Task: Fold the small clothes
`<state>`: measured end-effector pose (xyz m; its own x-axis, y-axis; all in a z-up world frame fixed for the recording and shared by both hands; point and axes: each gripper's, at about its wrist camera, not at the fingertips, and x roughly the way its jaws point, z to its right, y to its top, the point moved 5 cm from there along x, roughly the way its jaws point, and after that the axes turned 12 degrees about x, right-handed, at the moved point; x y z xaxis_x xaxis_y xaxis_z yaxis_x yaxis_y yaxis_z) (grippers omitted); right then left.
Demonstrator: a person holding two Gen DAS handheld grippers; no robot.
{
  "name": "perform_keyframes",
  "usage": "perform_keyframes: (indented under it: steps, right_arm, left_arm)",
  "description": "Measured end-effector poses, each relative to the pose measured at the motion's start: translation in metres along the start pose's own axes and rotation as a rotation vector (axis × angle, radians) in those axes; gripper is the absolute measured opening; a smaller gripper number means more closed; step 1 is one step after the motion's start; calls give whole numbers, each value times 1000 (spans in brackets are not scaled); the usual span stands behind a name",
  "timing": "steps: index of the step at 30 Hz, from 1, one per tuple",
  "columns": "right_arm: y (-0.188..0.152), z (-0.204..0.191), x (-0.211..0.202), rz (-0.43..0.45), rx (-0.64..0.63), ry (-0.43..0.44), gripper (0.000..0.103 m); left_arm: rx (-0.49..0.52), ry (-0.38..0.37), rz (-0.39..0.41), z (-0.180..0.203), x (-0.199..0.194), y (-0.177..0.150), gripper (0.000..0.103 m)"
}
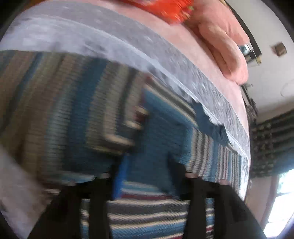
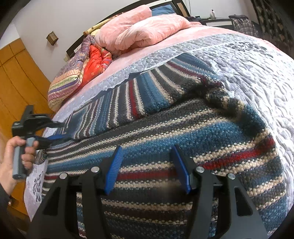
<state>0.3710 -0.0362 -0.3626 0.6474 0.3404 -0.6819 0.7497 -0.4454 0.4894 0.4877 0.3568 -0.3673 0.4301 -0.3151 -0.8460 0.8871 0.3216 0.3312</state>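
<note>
From the left wrist camera the picture was smeared, yet the left gripper [image 1: 145,163] showed its fingers spread apart over the striped sweater [image 1: 77,103], with nothing pinched between them. The sweater lay across the grey quilt [image 1: 114,44], a folded-over part running toward the quilt's far edge. Beyond that edge sat a pink blanket [image 1: 224,47] and something red [image 1: 165,9], too blurred to name.

From the right wrist camera the right gripper [image 2: 147,161] stood spread as well, its blue pads [image 2: 114,169] resting on or just above the knit near the bed's near edge; contact could not be told for sure. The sweater lay partly folded, one sleeve or side already turned inward over the body. At the left edge of the bed the left gripper, held in a hand [image 2: 11,161], reached to the sweater's edge there; whether its fingers touched the cloth could not be told.

The step in hand looked like the middle of the fold: one side was laid over, and both tools were placed for a fresh grip. The next move likely called for pinching the near hem at two points and carrying it toward the far edge of the quilt.

The pink blanket and a patterned pillow [image 2: 62,82] lay at the head of the bed, well apart from the sweater. Nothing blocked the fold, though the thick knit might bunch or slip.
</note>
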Motion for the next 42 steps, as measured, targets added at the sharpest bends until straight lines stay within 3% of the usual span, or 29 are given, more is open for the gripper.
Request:
perform_keyframes:
  steps: [3, 6, 12, 16, 21, 26, 28, 29, 30, 31, 32, 37, 42]
  right_arm:
    - [-1, -4, -2, 2, -22, -2, 56]
    - [-3, -10, -5, -1, -44, -6, 56]
    - [-7, -35, -14, 10, -90, 13, 57]
    - [-18, -57, -13, -5, -132, 22, 57]
    - [-38, -71, -6, -43, -182, 5, 57]
    - [-41, -75, -5, -50, -185, -7, 57]
    - [-41, -76, -4, -50, -190, -12, 57]
    - [-41, -77, -3, -51, -192, -14, 57]
    - [-42, -78, -2, -53, -193, -16, 57]
    - [-43, -79, -2, -56, -194, -17, 57]
    - [-45, -79, -2, -59, -195, -18, 57]
    - [-51, -83, -4, -80, -192, -18, 57]
    - [-53, -87, -20, -84, -183, -4, 57]
  left_arm:
    - [-54, -18, 75, -52, -48, 5, 70]
    - [-105, 18, 154, -109, -95, 8, 79]
    - [-316, 109, 294, -255, -166, 3, 79]
    - [-456, 98, 351, -327, -176, 2, 79]
    - [-525, 62, 380, -377, -160, 16, 79]
    - [-555, 46, 403, -401, -145, 20, 79]
    - [-551, 53, 423, -403, -145, 22, 72]
    - [-545, 69, 425, -404, -147, 21, 61]
    - [-533, 94, 411, -405, -145, 22, 29]
    - [-532, 110, 393, -408, -144, 23, 18]
    - [-536, 105, 392, -410, -143, 23, 13]
    - [-480, 84, 445, -387, -169, 38, 8]
    - [-319, -33, 543, -300, -231, 67, 8]
